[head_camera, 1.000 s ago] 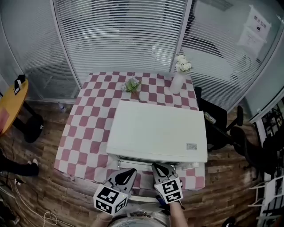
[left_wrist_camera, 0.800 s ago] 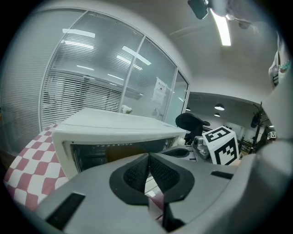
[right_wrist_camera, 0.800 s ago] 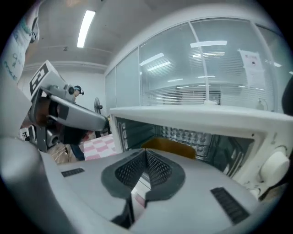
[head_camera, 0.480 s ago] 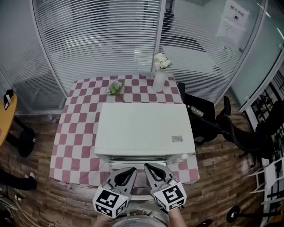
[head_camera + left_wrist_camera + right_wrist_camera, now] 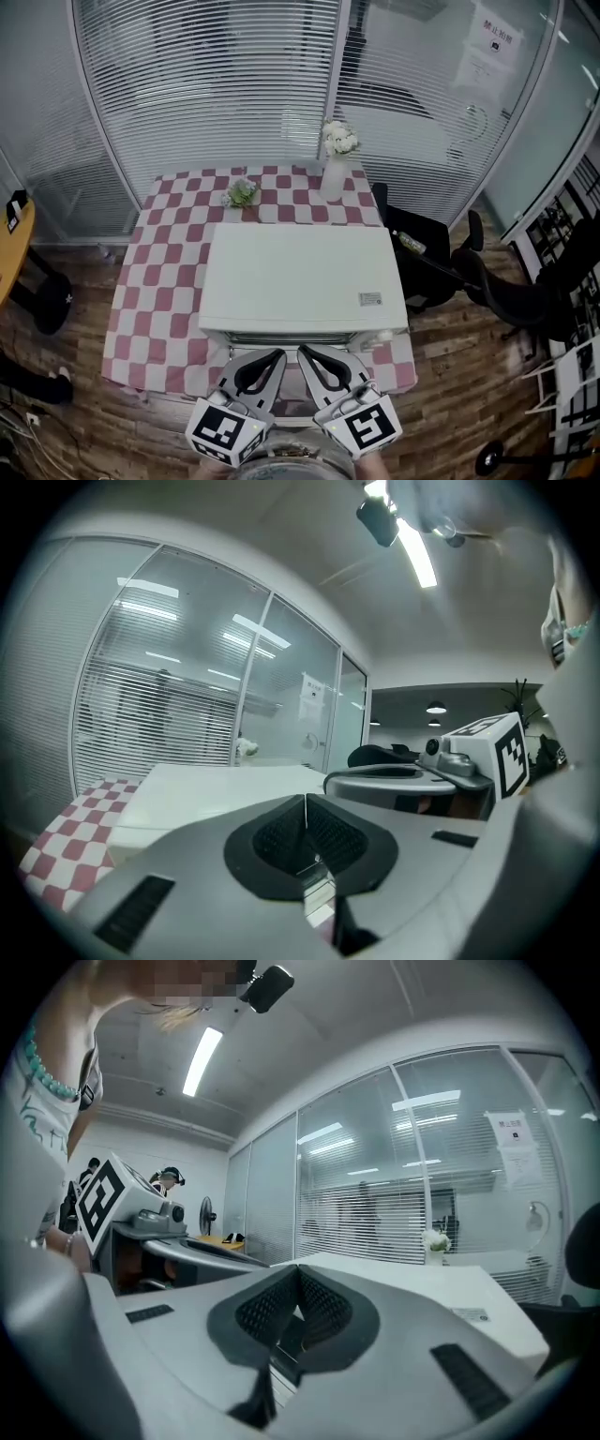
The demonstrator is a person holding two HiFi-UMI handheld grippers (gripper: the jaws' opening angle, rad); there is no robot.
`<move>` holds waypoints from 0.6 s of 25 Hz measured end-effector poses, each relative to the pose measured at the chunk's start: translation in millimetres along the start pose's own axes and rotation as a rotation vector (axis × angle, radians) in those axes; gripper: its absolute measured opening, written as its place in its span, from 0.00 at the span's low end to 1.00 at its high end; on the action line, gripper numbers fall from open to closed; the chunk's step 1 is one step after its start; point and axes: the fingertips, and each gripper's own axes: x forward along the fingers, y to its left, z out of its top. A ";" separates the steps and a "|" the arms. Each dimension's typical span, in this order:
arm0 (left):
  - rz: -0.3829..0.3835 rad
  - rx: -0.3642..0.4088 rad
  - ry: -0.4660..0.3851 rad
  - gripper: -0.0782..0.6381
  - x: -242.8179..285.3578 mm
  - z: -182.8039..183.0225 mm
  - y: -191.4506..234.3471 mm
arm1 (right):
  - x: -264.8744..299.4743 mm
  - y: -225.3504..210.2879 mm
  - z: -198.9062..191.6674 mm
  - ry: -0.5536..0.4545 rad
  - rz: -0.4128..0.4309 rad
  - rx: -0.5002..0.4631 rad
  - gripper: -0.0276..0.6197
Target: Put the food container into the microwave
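Atop the microwave (image 5: 300, 277), a small label (image 5: 370, 299) is illegible; left claw (image 5: 305, 800) and right claw (image 5: 297, 1270) are closed, empty.

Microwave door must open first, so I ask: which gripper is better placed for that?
Right, only slightly. The left gripper and right gripper are shut, empty, side by side at the microwave's front edge; the right sits nearer its right end, where a small protrusion shows. No handle visible.
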 end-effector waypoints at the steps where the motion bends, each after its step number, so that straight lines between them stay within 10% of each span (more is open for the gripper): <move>1: -0.002 -0.001 0.002 0.13 0.1 0.2 -0.5 | 0.4 0.5 -0.4 0.004 0.004 -0.001 0.03; 15: -0.012 -0.007 0.038 0.13 0.5 -9.7 -1.7 | 0.2 3.4 -14.6 0.065 0.012 -0.002 0.03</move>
